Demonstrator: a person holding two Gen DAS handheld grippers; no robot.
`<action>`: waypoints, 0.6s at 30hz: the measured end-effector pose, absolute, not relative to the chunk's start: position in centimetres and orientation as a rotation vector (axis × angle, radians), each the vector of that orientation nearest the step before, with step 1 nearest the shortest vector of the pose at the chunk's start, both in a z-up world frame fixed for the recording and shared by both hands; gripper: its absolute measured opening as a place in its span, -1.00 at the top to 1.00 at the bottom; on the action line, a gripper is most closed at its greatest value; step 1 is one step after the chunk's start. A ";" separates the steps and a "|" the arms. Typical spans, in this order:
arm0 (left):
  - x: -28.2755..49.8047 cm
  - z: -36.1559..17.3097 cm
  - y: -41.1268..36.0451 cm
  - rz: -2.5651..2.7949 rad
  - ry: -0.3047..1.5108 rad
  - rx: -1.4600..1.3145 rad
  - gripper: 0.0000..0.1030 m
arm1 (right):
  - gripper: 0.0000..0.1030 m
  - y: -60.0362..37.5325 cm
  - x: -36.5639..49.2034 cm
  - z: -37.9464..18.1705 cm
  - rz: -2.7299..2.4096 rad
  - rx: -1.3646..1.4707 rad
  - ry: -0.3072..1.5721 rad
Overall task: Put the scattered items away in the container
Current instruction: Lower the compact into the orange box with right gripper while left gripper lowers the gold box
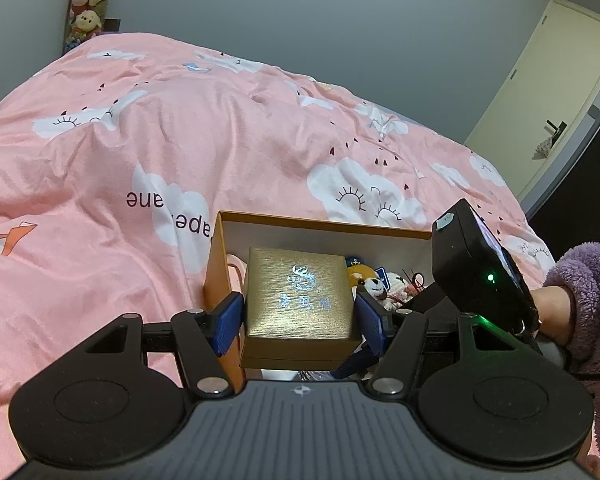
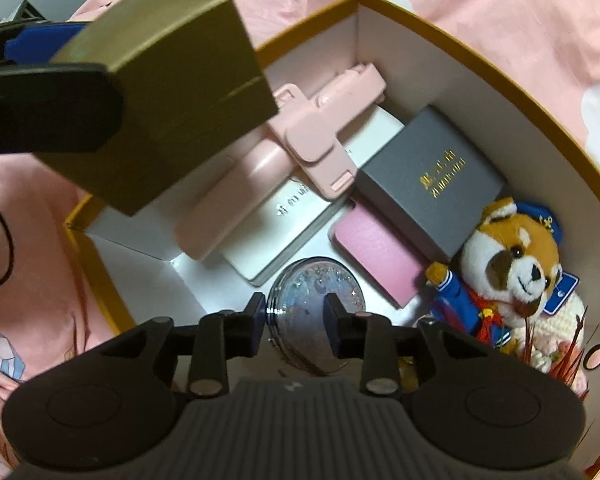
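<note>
Below, pink clip [image 2: 320,148] atop boxes [image 2: 430,184]

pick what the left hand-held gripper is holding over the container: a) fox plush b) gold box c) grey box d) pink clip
b, the left hand-held gripper has its blue pads clamped on both sides of the gold box, above the open container.

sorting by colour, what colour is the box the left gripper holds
Gold, with a brushed sheen: the small box, clearest in the left wrist view.
</note>
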State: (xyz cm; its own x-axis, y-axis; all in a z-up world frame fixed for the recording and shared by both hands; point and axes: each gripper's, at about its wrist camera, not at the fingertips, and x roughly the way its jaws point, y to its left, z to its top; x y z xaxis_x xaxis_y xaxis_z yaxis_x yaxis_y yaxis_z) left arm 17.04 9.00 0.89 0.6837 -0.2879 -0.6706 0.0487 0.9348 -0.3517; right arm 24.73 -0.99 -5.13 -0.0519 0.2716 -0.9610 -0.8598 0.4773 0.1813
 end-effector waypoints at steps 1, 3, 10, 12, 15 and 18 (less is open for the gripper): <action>17.1 0.8 8.9 -0.195 0.802 -0.318 -0.38 | 0.29 -1.1 24.7 -5.1 1.008 -0.576 1.310; 17.2 0.7 8.6 -0.201 0.808 -0.314 -0.38 | 0.29 -1.3 24.7 -5.0 1.005 -0.560 1.307; 17.3 0.5 7.8 -0.213 0.826 -0.304 -0.38 | 0.25 -2.4 25.1 -5.9 0.978 -0.445 1.361; 17.4 0.5 7.7 -0.215 0.829 -0.299 -0.38 | 0.25 -2.8 25.2 -6.0 0.974 -0.415 1.365; 17.6 0.4 7.3 -0.227 0.834 -0.297 -0.38 | 0.24 -3.7 25.1 -5.0 0.976 -0.373 1.338; 17.9 0.2 6.5 -0.242 0.840 -0.301 -0.38 | 0.24 -5.0 24.2 -3.6 0.935 -0.393 1.265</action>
State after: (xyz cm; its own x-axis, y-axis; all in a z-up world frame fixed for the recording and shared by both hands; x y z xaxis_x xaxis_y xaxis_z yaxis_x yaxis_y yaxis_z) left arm 17.93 6.50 0.16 0.6447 -0.3261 -0.6915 0.0911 0.9308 -0.3540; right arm 24.19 -4.99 -3.58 0.0115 0.3774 -0.9260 -0.7748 0.5888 0.2304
